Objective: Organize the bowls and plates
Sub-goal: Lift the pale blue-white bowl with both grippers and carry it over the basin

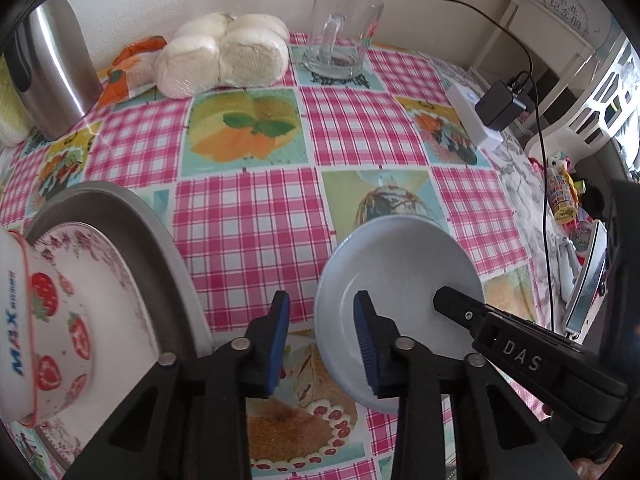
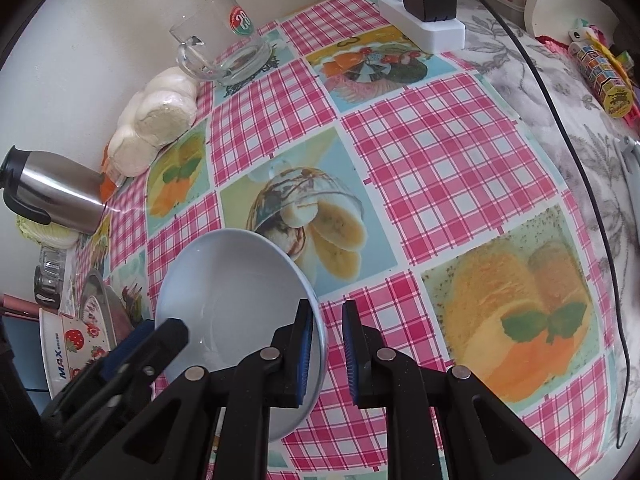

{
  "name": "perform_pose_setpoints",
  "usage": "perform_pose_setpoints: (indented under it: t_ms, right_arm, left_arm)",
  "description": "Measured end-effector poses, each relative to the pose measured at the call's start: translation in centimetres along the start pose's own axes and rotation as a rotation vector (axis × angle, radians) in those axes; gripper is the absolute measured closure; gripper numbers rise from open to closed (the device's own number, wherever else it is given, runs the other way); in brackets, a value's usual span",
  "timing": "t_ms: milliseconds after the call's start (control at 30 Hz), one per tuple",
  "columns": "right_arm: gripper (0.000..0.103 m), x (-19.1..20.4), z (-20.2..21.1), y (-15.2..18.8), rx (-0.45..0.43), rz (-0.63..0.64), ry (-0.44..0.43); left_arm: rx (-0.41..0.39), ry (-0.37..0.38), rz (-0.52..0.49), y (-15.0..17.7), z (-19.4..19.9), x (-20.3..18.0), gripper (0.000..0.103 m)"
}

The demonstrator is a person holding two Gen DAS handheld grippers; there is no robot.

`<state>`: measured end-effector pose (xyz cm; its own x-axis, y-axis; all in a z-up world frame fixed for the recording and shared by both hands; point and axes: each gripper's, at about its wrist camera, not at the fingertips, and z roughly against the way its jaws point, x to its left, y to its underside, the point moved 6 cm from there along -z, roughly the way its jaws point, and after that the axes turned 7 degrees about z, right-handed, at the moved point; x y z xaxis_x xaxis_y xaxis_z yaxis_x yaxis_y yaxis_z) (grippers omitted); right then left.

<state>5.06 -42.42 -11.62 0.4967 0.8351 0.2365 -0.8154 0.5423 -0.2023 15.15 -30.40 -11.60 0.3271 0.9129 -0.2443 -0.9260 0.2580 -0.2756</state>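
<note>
At the far left of the table, a strawberry bowl carried "MAX" in blue; smaller print beside it was too fine to read. It sat on a floral plate inside a steel dish, all three cut off by the left wrist view's edge. The right wrist view showed them only as a small, crowded pile. Farther back stood a steel flask and wrapped white buns by the wall. The glass mug was a little to their right. Only the right wrist view turned its red and green badge reading "28" into sight. Near the middle, the pale blue plate was tilted above the checked tablecloth. The left gripper straddled its left rim with narrowed jaws. A strip of cloth showed beside one pad, so whether it pressed could not be told. The right gripper was clamped on the plate's right rim. From the left wrist view its black finger bore the letters "DAS", unseen from its own camera. At the far right lay a white power strip with a black adapter, then a printed tube whose lettering was too small to read.
</note>
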Motion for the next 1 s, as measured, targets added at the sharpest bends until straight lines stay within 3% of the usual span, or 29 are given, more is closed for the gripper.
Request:
perform_pose_setpoints:
  t_ms: [167, 633, 867, 1000]
  right_arm:
    - [0.087, 0.0, -0.3, 0.0, 0.002, -0.004, -0.012]
    - [0.087, -0.7, 0.0, 0.1, -0.002, -0.036, -0.018]
    - [0.086, -0.7, -0.6, 0.4, 0.007, -0.068, -0.071]
    - [0.085, -0.7, -0.2, 0.6, 0.003, -0.062, -0.057]
  left_arm:
    - [-0.022, -0.050, -0.048, 0.3, -0.5, -0.4, 0.076]
    - [-0.016, 0.009, -0.073, 0.7, -1.3, -1.5, 0.077]
    - [0.001, 0.006, -0.083, 1.3, -2.6, -2.0, 0.077]
    - [-0.001, 0.011, -0.082, 1.4, -2.8, -1.9, 0.078]
